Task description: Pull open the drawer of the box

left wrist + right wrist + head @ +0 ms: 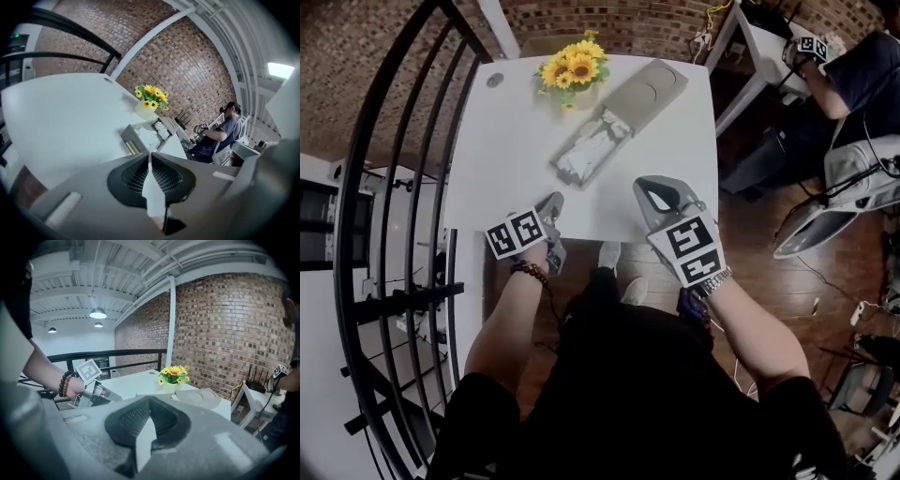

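Note:
On the white table (506,141) lies a flat beige box (649,94). Its drawer (589,150) is slid out towards me and holds white items. In the left gripper view the drawer (143,138) lies just beyond the jaws. My left gripper (553,202) rests at the table's near edge, short of the drawer, its jaws shut on nothing. My right gripper (652,189) hovers at the near edge to the right of the drawer, also shut and empty. In the right gripper view the box (199,397) lies ahead and the left gripper (101,392) shows on the left.
A pot of sunflowers (574,70) stands at the table's far side beside the box. A black railing (403,187) runs along the left. Another person (853,75) sits at a white desk (769,47) at the far right.

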A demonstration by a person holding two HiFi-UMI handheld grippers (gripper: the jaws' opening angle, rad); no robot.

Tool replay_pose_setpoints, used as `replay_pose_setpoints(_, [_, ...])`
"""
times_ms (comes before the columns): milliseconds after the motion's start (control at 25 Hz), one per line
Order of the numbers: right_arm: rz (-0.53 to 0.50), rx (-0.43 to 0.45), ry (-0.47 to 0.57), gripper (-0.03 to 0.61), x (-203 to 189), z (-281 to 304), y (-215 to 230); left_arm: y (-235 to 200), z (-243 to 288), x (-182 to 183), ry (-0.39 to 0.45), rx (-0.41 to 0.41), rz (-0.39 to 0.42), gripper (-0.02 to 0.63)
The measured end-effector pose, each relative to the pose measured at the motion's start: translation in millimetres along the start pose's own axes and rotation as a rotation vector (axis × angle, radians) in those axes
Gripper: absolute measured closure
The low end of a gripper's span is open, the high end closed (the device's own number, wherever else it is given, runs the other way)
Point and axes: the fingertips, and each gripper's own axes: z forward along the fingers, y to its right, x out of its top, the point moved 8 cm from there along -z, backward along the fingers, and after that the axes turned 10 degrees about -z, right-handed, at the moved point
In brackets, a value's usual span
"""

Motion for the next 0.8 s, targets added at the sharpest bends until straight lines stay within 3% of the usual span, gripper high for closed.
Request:
replay_pose_setpoints(240, [0.016,-0.023,0.045,0.586,-3.2,-29.8,-7.3,62.6,-32.0,-14.9,0.038,0.008,0.341,0.597])
replay_pose_setpoints(440, [0.035,-0.046,0.09,0.586,0.1,-49.8,-14.2,119.2,-52.2,-31.4,0.032,-0.056,0.574,0.597])
replay_pose_setpoints(800, [0.082,-0.119,0.137,0.588,18.5,-65.3,-29.2,167.2,-75.5,-42.0,0.021,-0.173,0.799,0.597])
